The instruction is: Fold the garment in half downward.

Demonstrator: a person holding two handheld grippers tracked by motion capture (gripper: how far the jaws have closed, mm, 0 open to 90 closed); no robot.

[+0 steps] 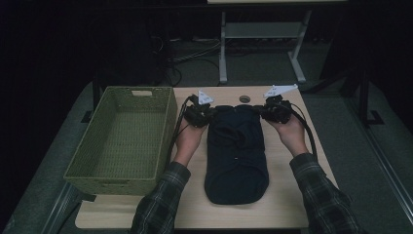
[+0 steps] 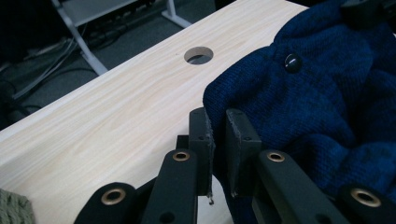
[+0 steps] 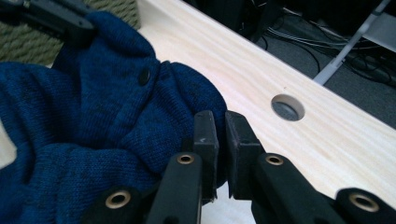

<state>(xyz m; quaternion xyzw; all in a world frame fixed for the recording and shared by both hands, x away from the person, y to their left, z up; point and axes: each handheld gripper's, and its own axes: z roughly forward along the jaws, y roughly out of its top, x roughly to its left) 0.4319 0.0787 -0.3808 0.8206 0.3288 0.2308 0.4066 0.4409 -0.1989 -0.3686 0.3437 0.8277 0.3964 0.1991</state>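
Dark blue knitted buttoned sweater (image 1: 236,153) lies lengthwise on pale wooden desk (image 1: 287,195), beside empty green woven basket (image 1: 124,139). My left hand-held gripper (image 2: 217,135) and right hand-held gripper (image 3: 222,135) each pinch one far corner, jaws nearly closed on knit: matched grip probably for even fold or lift.

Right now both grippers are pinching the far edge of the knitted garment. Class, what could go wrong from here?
1. The left gripper pinches only a thin corner of the dark blue knitted cardigan; the knit could slip out when lifted.
2. The right gripper also grips just the edge, so one side may drop and the fold go crooked.
3. The small black button sits near the fingers and could snag.
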